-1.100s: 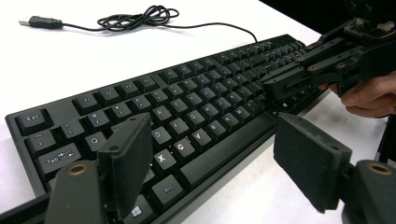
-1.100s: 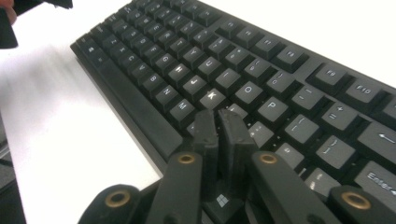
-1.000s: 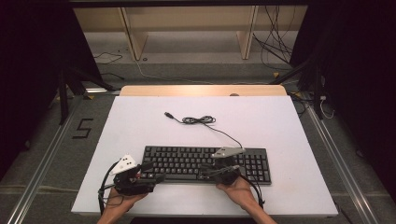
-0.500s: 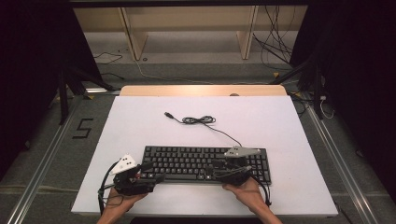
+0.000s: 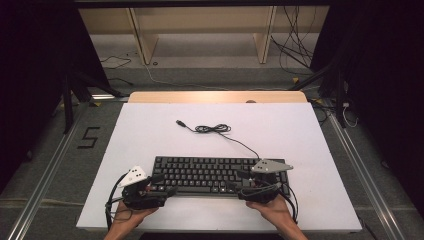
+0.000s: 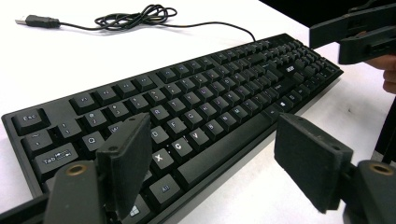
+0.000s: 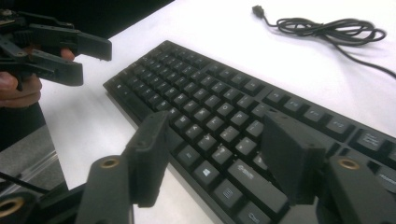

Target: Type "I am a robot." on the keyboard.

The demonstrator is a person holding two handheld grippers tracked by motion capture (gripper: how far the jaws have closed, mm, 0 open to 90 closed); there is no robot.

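Two hand-held grippers flank a black keyboard (image 5: 220, 175) that lies flat on the white counter (image 5: 150, 135), its long side running from one hand to the other.

At the keyboard's Esc and Tab end sits the left hand-held gripper (image 5: 167, 191), its jaws standing wide. In the left gripper view one jaw hangs over the lower-left keys near the Windows key, and the other is off the front edge, over bare counter; neither pad presses on the keyboard.

At the opposite end, by the number pad, the right hand-held gripper (image 5: 239, 184) points along the key rows with a grey three-cornered plate on top. Its jaws have just been opening and now stand wide. In the right gripper view they straddle the front edge of the keyboard, one jaw over the counter and one over the keys near the bottom row; the pads do not press on it, though whether they brush the keys I cannot tell.

Beyond both grippers, on the far side of the keyboard, its cable (image 5: 215, 129) lies in a loose bundle on the counter, ending in a USB plug (image 5: 180, 122) that lies free toward the left gripper's side.
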